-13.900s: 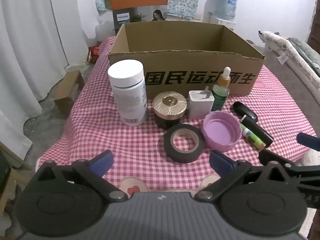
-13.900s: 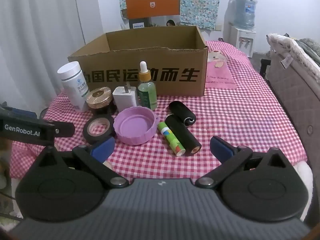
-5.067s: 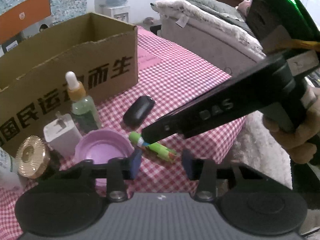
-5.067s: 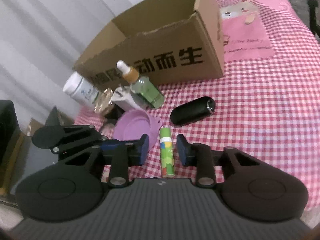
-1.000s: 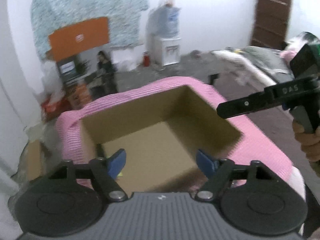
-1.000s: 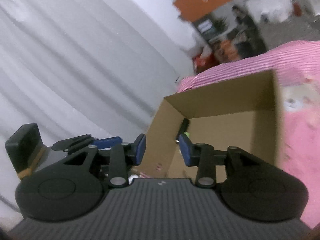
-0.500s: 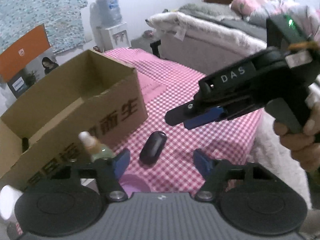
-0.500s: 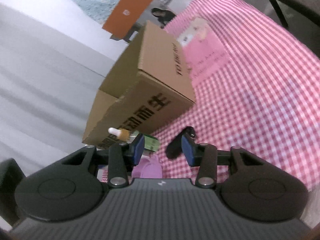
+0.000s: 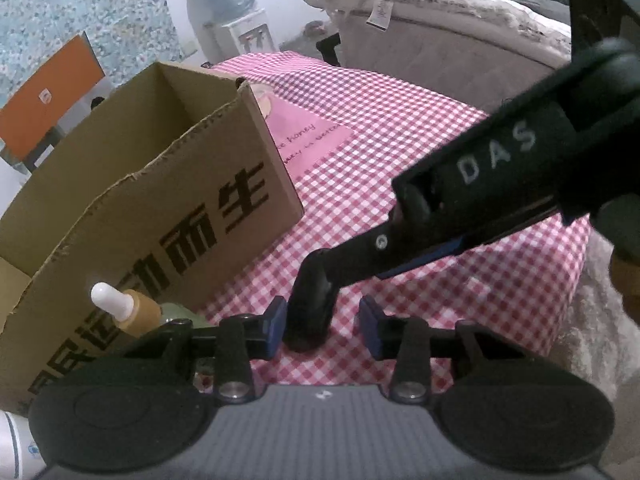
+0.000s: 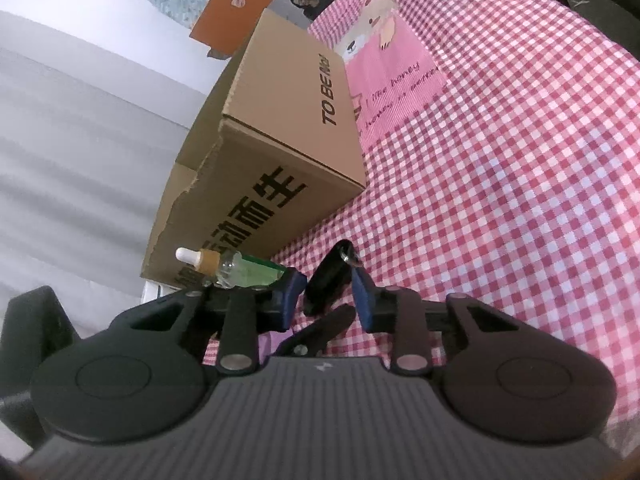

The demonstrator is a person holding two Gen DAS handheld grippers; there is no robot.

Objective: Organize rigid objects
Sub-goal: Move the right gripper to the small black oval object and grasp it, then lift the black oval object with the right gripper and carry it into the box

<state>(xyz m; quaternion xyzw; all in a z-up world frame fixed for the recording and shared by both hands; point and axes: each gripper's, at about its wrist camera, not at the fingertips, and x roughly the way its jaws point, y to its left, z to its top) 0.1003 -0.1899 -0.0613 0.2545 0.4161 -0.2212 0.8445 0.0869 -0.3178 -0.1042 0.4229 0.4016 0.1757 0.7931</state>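
Left wrist view: the left gripper (image 9: 322,326) hangs low over the checked cloth (image 9: 420,128), its blue pads (image 9: 273,326) narrowed around the near end of the black case (image 9: 310,308). The jaws have just been closing; the left pad is at the case's side, while a strip of cloth shows between the case and the right pad — no firm pinch visible. The right gripper (image 9: 332,268) reaches in from the right, its tip over the case's far end. The box (image 9: 192,184) stands behind, a dropper bottle (image 9: 128,306) before it.

Right wrist view: the right gripper (image 10: 326,294) also has its jaws drawn in, having just been closing, with the case (image 10: 330,280) lying between the pads (image 10: 362,296) — contact cannot be told. The bottle (image 10: 236,270) lies left, against the box (image 10: 280,152).
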